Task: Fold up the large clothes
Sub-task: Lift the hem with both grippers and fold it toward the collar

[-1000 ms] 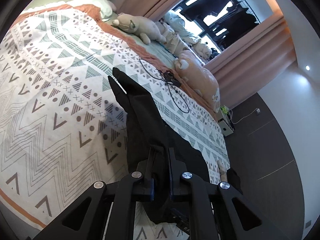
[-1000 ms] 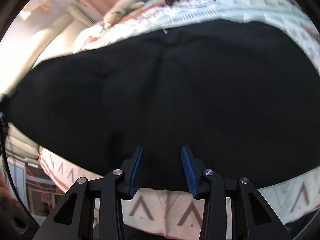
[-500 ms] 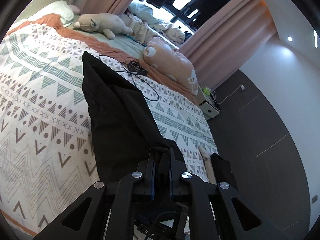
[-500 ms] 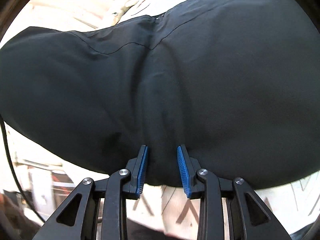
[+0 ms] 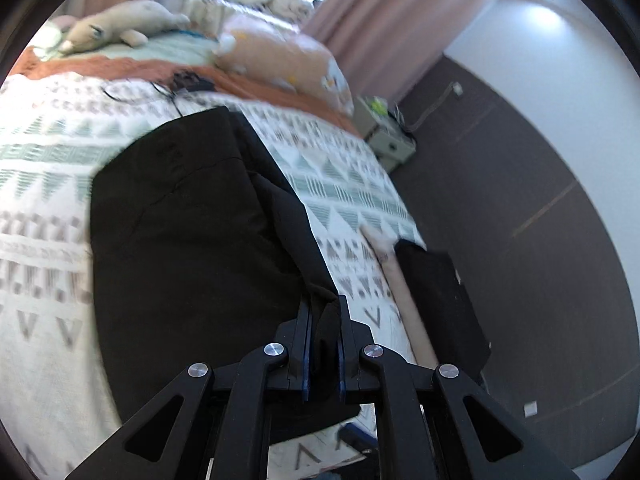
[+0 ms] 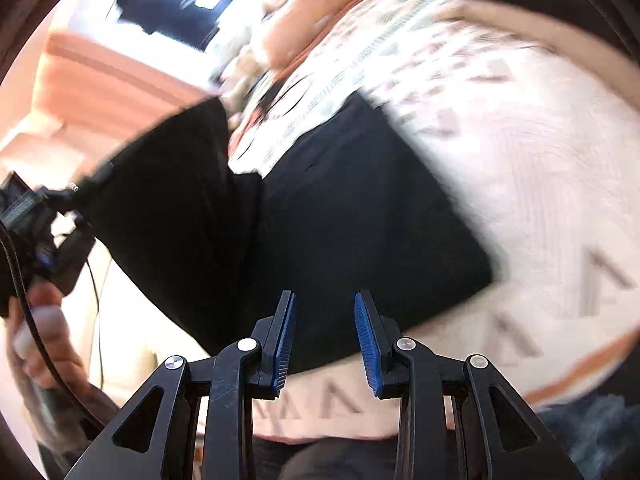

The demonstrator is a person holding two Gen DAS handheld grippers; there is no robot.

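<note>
Left tongs [image 5: 323,316] pinch black garment [image 5: 192,232]; right tongs [image 6: 325,312] parted.

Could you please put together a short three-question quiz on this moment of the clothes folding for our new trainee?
1. True or false: the left gripper is shut on a bunch of the black garment.
2. Multiple choice: the right gripper is A) shut on the garment, B) open with its blue pads apart, C) holding a plush toy.
3. Fill in: the garment lies on a bed cover printed with ____ shapes.

Key
1. True: dark cloth sits pinched between the fingers.
2. B: a clear gap shows between the pads, with the garment beyond it.
3. Triangle.
</note>
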